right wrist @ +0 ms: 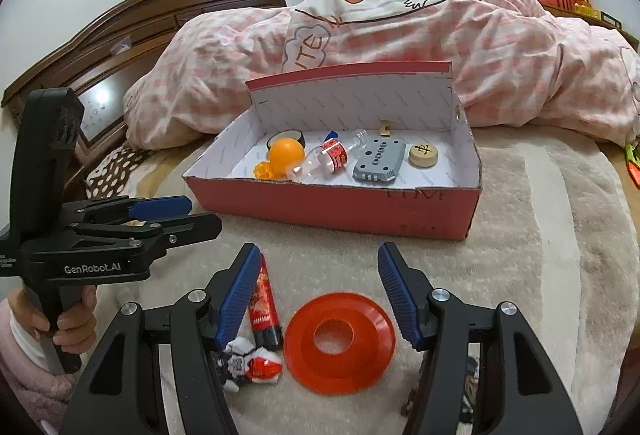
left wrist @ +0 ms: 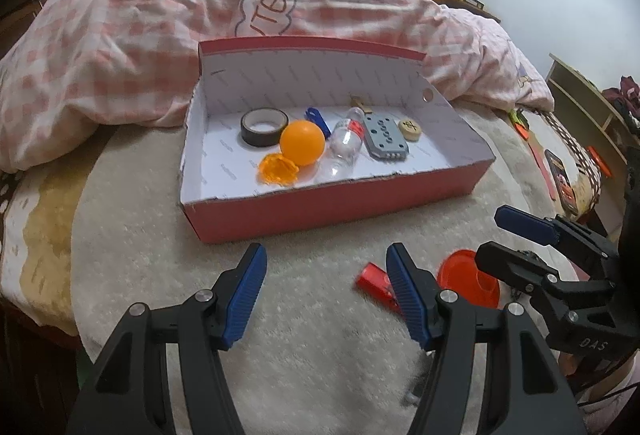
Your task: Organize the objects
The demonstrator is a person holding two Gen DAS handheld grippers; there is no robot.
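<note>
A red cardboard box [left wrist: 328, 203] [right wrist: 332, 205] lies open on the bed. It holds a tape roll [left wrist: 264, 126], an orange ball [left wrist: 302, 142] [right wrist: 286, 154], an orange crumpled piece [left wrist: 278, 169], a small clear bottle [left wrist: 347, 141] [right wrist: 326, 159], a grey block [left wrist: 386, 137] [right wrist: 378, 160], a wooden chess piece [left wrist: 409, 125] [right wrist: 423, 154] and a blue item [left wrist: 318, 120]. In front of the box lie an orange disc [right wrist: 339, 342] [left wrist: 466, 281], a red tube [right wrist: 263, 305] [left wrist: 376, 285] and a small toy figure [right wrist: 250, 363]. My right gripper [right wrist: 318, 295] is open above the disc and tube. My left gripper [left wrist: 326, 291] is open and empty.
A pink checked quilt [left wrist: 140, 47] is heaped behind the box. A dark wooden headboard [right wrist: 132, 31] stands at the left. A phone [left wrist: 562, 177] and small items lie at the bed's right edge, beside a low shelf [left wrist: 588, 103].
</note>
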